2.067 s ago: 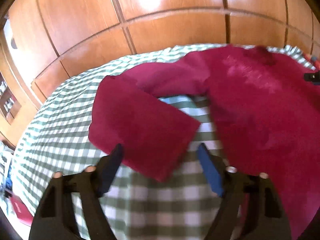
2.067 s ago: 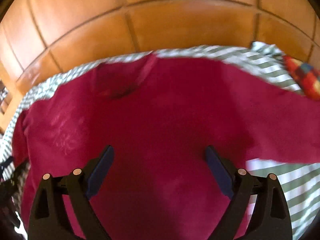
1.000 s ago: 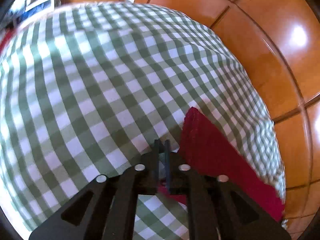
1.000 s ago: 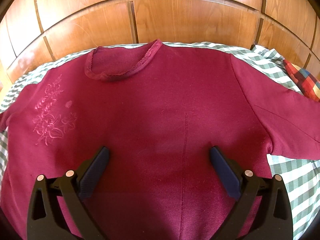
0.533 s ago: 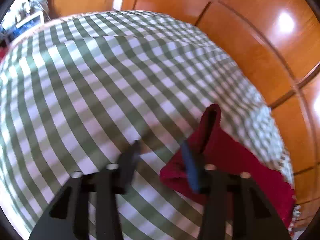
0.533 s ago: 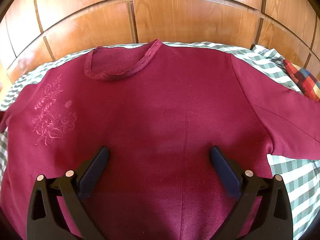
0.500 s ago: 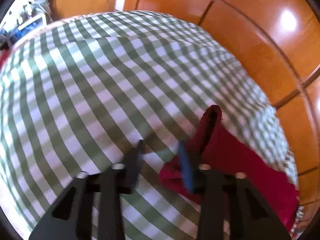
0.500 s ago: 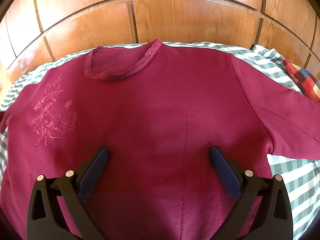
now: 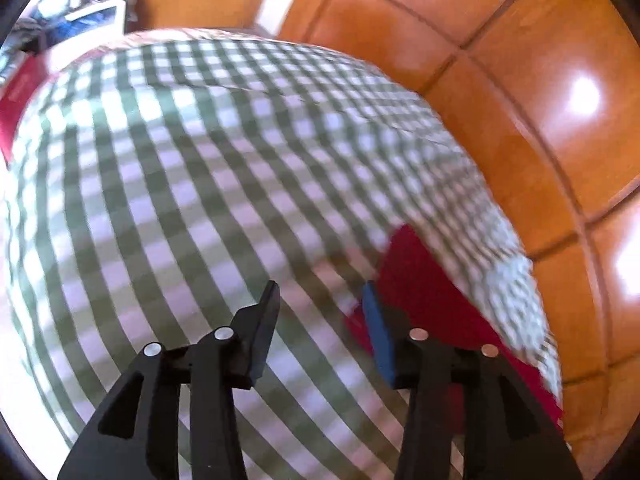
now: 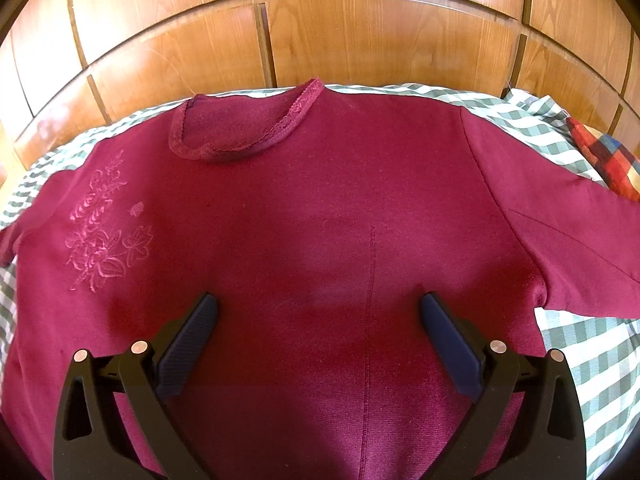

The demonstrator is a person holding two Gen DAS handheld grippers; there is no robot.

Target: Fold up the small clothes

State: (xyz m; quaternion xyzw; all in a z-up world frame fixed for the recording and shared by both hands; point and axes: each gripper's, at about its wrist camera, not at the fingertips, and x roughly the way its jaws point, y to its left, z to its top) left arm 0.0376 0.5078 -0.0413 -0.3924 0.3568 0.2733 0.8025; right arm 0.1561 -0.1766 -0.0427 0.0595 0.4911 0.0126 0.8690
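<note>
One dark-red long-sleeved knit sweater (image 10: pixel 320 220) with a scalloped round neckline is lying spread out, and one floral embroidery (image 10: pixel 106 226) is showing on its chest. One green-and-white checked cloth (image 9: pixel 180 184) is lying under it. One red, blue and yellow plaid fabric piece (image 10: pixel 606 158) is peeking in at the edge. Two black two-finger grippers are showing, the left gripper (image 9: pixel 320 296) and the right gripper (image 10: pixel 318 308), each with jaws standing apart.

Green checked bedspread (image 9: pixel 168 184), wooden panelling (image 10: pixel 360 36), plaid cushion (image 10: pixel 608 160).
</note>
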